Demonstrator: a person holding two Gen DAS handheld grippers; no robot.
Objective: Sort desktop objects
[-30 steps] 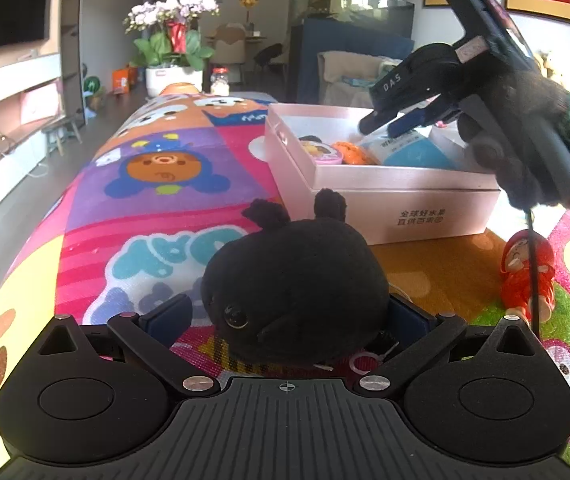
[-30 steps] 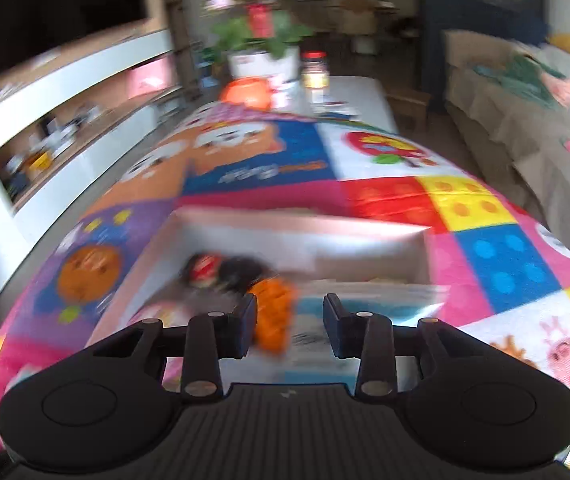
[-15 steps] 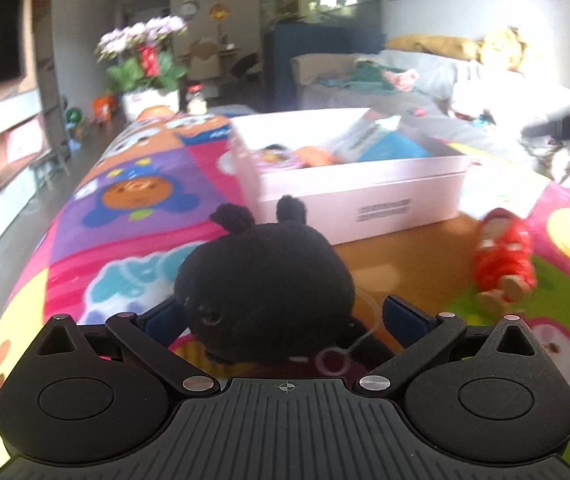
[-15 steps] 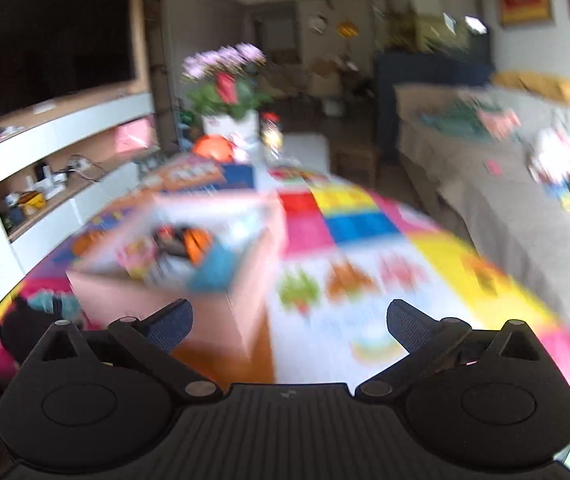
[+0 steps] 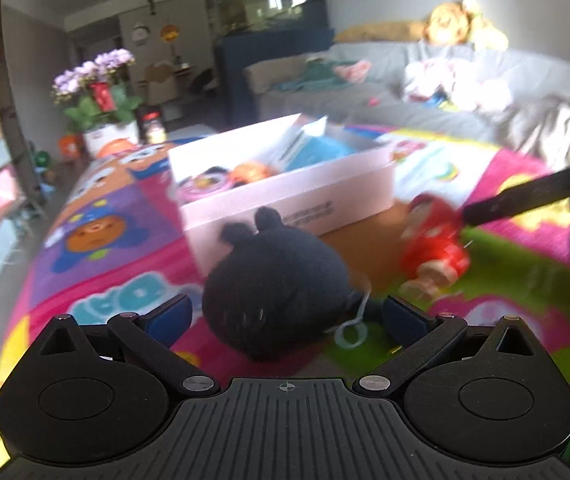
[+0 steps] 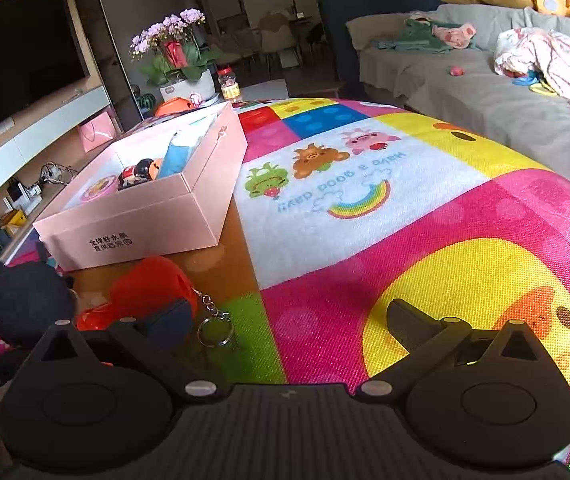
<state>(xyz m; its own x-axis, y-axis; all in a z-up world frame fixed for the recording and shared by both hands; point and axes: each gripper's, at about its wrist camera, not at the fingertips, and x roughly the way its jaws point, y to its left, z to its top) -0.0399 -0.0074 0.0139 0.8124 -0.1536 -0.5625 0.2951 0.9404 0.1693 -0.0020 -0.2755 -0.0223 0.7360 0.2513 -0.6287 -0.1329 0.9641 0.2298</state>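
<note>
A black plush toy (image 5: 275,280) lies on the colourful mat between the open fingers of my left gripper (image 5: 285,314); the fingers stand apart from its sides. Behind it stands a pink box (image 5: 285,196) holding several small items. A red doll keychain (image 5: 435,248) lies to the plush's right. In the right wrist view, my right gripper (image 6: 289,320) is open and empty, with its left finger beside the red doll (image 6: 149,296) and its key ring (image 6: 215,330). The plush (image 6: 25,304) and the pink box (image 6: 145,216) show at the left there.
The colourful cartoon mat (image 6: 405,220) covers the table. A potted orchid (image 6: 177,64) and a jar (image 6: 229,82) stand at the far end. A grey sofa (image 6: 465,80) with clothes and toys runs along the right. A TV shelf (image 6: 25,132) runs along the left.
My right gripper left the box, opened wide and came down low beside the red doll. My left gripper swung right, with the plush still between its fingers.
</note>
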